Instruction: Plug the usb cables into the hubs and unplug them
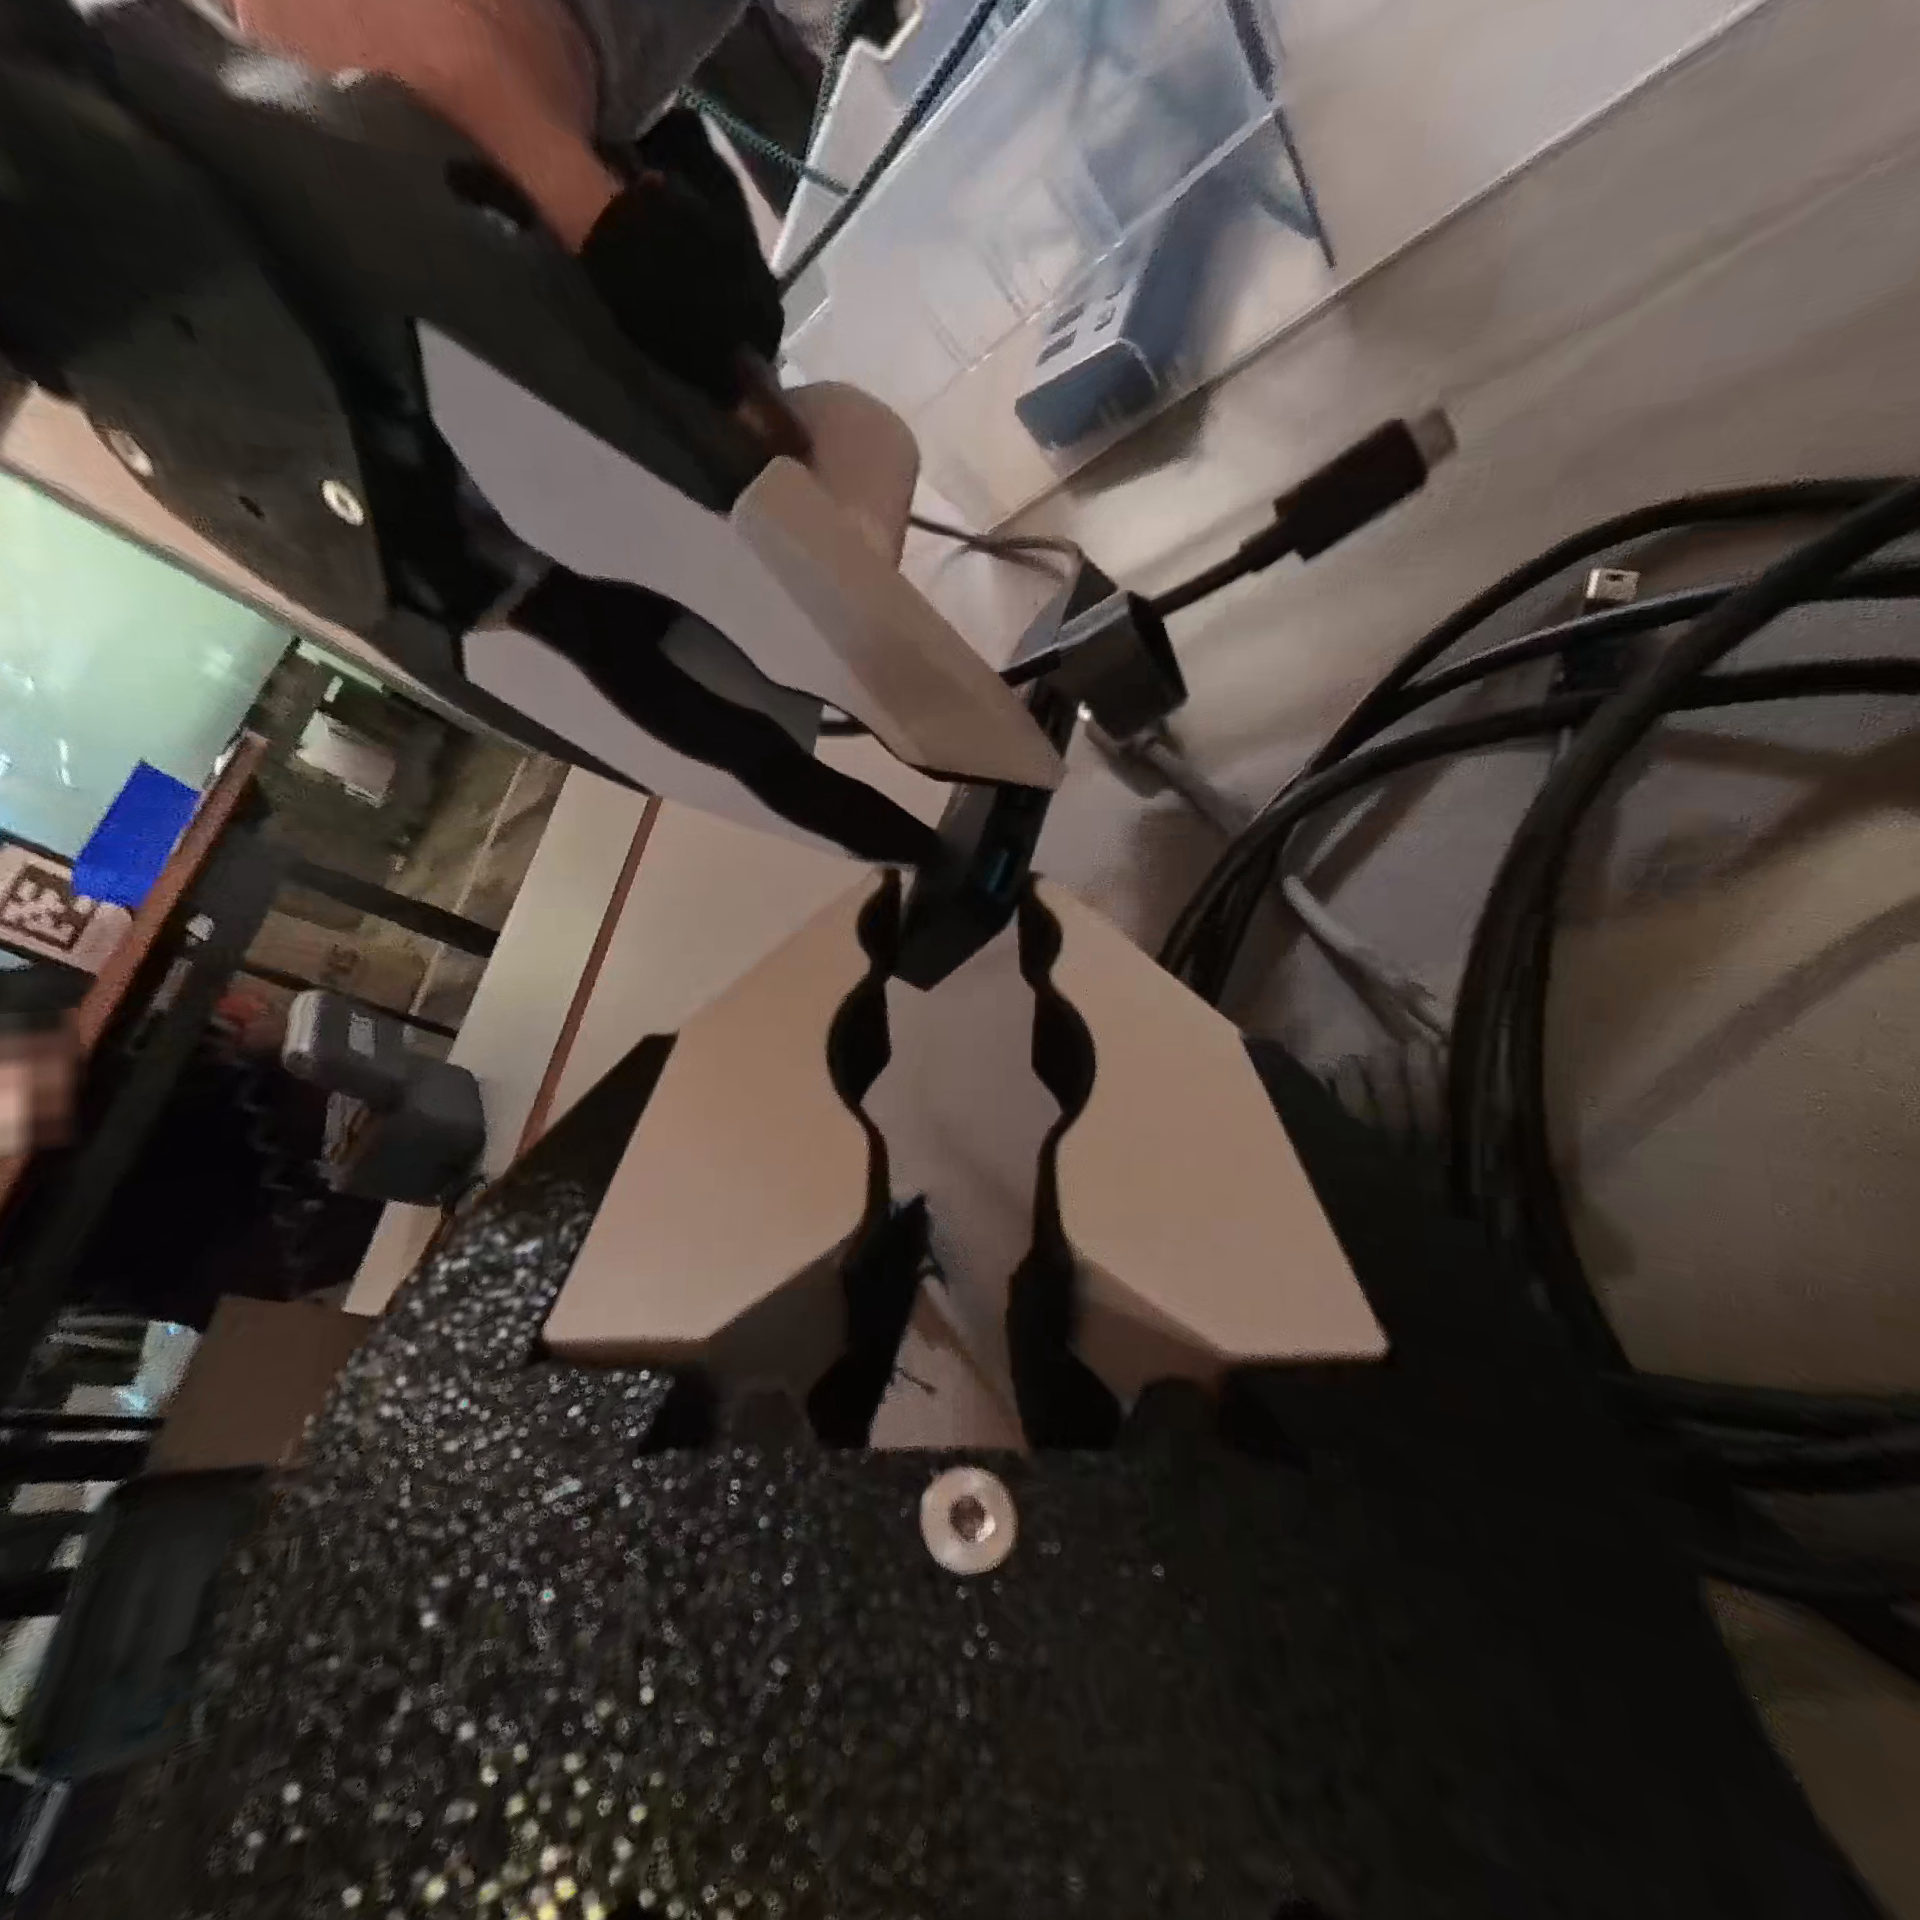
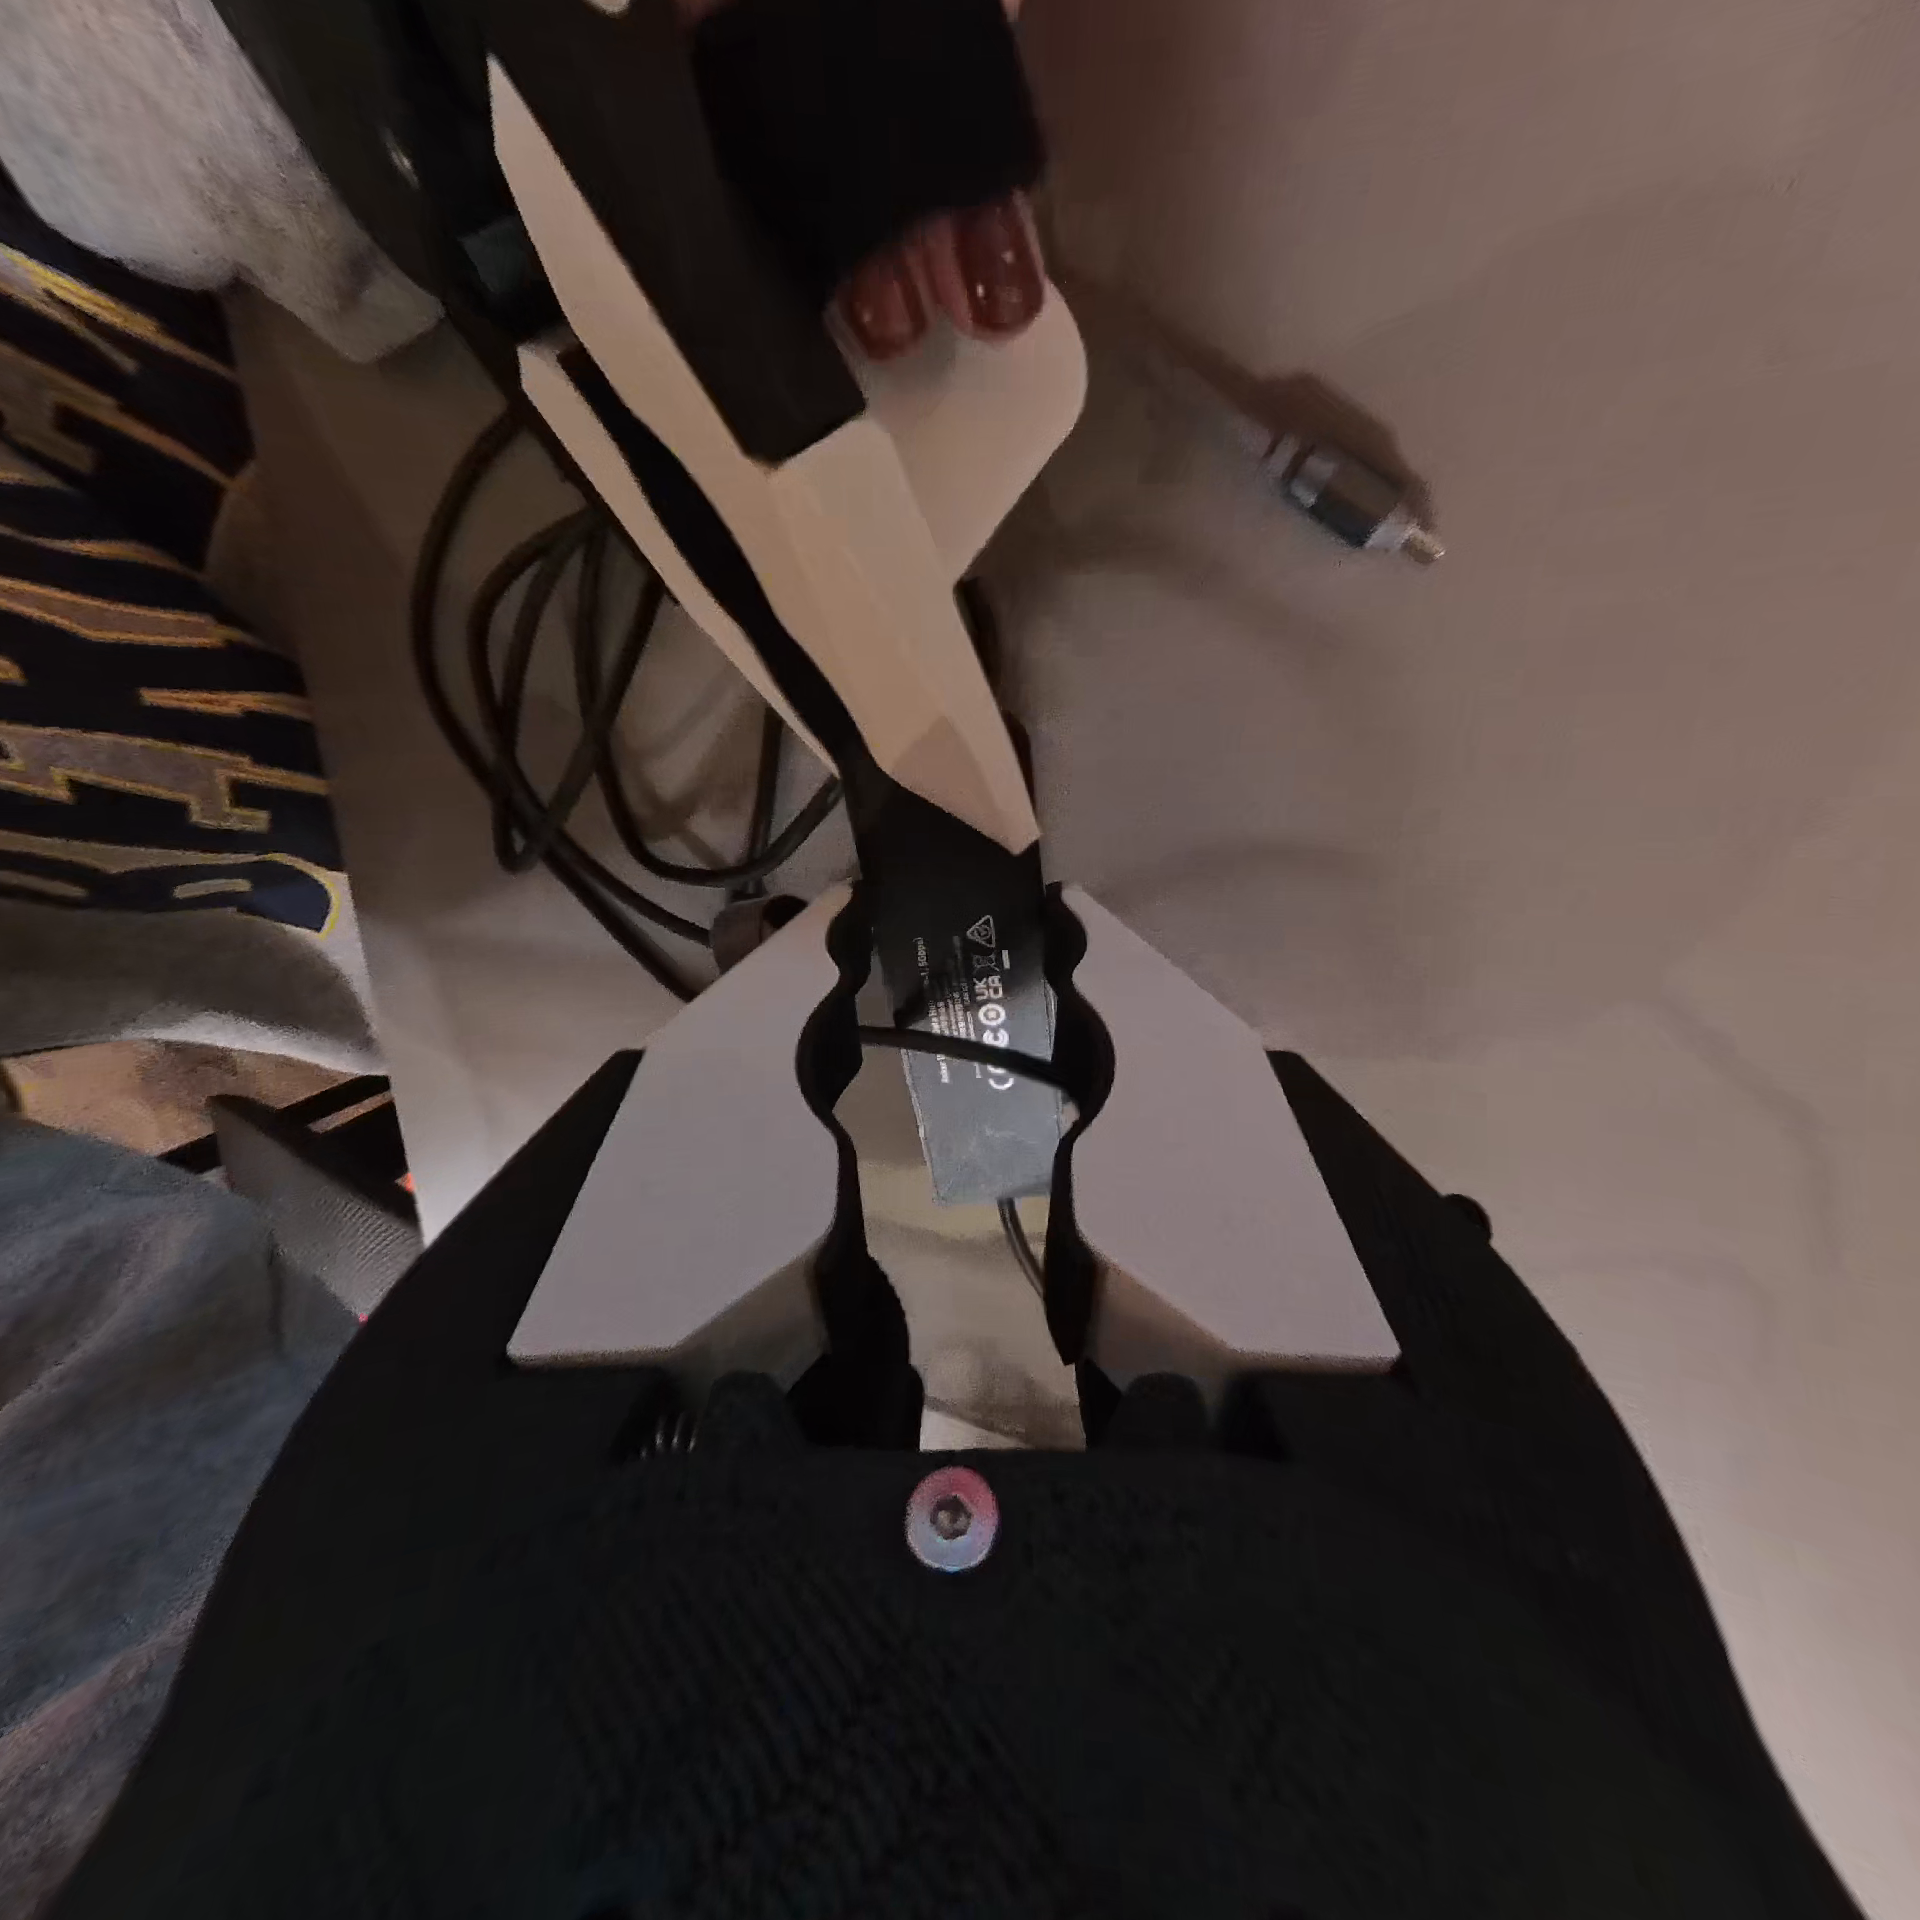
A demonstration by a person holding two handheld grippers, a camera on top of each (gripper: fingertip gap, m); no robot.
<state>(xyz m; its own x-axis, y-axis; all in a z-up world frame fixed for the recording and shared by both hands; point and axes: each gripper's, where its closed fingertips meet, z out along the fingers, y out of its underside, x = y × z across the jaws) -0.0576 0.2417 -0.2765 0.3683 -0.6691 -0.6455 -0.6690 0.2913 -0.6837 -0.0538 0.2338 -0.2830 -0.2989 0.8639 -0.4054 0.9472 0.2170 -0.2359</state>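
Observation:
A black USB hub (image 1: 966, 894) with a blue port is held between both grippers above the pale table. My left gripper (image 1: 961, 888) is shut on its near end. The right gripper reaches in from the upper left of the left wrist view, its fingers (image 1: 883, 665) closed on the hub's far part. In the right wrist view my right gripper (image 2: 956, 904) is shut on the hub (image 2: 966, 997), whose labelled face shows. The left gripper's fingers (image 2: 935, 665) come from the top, closed on the hub's far end. A thin black cable (image 2: 966, 1049) crosses the hub.
A black connector block (image 1: 1122, 655) with a short cable and plug (image 1: 1351, 488) lies beyond the hub. A blue-grey hub (image 1: 1091, 384) sits in a clear box. Thick black cables (image 1: 1507, 935) coil at the right. A metal plug (image 2: 1351, 499) lies on the table (image 2: 1455, 935). A person's gloved hand (image 2: 935, 208) holds the left gripper. The grippers are tip to tip, or close to it.

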